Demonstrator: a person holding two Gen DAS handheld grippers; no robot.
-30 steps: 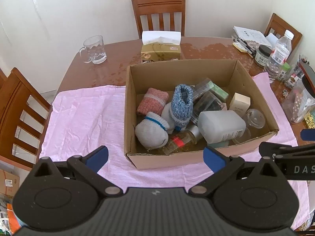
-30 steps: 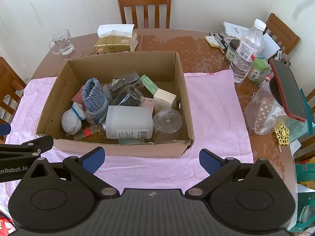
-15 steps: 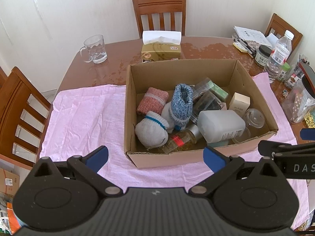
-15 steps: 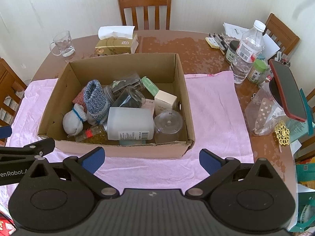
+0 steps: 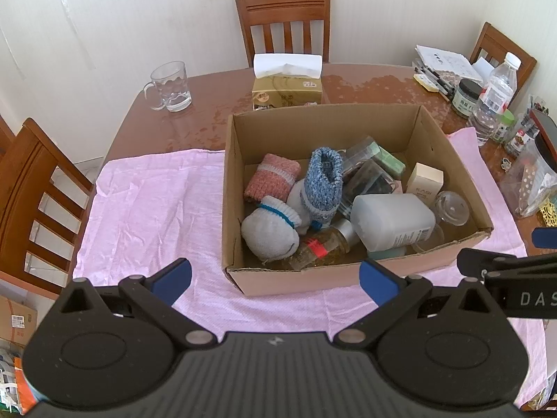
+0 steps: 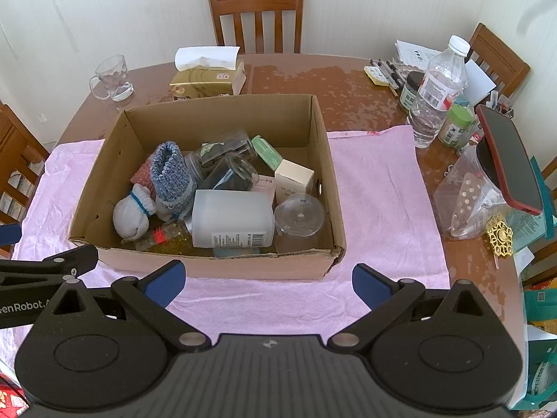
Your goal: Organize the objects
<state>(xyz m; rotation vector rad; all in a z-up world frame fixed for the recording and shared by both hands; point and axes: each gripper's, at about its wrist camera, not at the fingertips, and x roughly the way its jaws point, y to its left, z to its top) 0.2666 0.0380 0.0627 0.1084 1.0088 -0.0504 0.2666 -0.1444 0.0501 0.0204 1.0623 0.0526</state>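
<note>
Meanwhile, both empty and spread wide: left gripper (image 5: 275, 278) and right gripper (image 6: 268, 280), hovering before the open brown cardboard box (image 6: 216, 264) of jumbled household items.

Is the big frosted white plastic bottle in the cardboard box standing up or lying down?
Lying down. The frosted white plastic bottle rests on its side in the cardboard box, its printed label facing the box's near wall.

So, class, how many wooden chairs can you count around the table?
3: one brown wooden chair at the far side by the wall, one at the left edge, one at the far-right corner. More may sit outside the pictures.
</note>
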